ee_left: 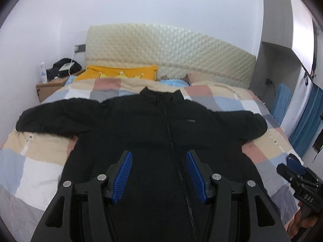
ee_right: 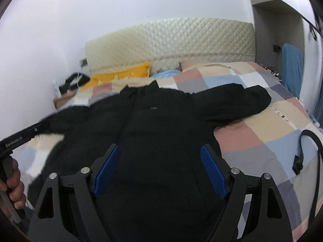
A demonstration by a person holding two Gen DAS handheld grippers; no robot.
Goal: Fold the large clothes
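A black zip-up jacket [ee_left: 141,125] lies flat, front up, on the checked bedspread [ee_left: 40,161], sleeves spread to both sides and collar toward the headboard. It also shows in the right wrist view [ee_right: 165,125]. My left gripper [ee_left: 159,157] is open and empty, held above the jacket's lower front near the zip. My right gripper [ee_right: 159,151] is open and empty above the jacket's lower right half. The right gripper's body shows at the right edge of the left wrist view [ee_left: 298,177]. The left gripper's handle shows at the left edge of the right wrist view [ee_right: 22,137].
A quilted cream headboard [ee_left: 171,50] stands at the far end, with a yellow pillow [ee_left: 119,72] before it. A wooden bedside table [ee_left: 52,84] with a bag and a bottle stands at far left. A black cable [ee_right: 310,153] lies on the bedspread at right. Blue cloth [ee_left: 306,121] hangs beside the bed.
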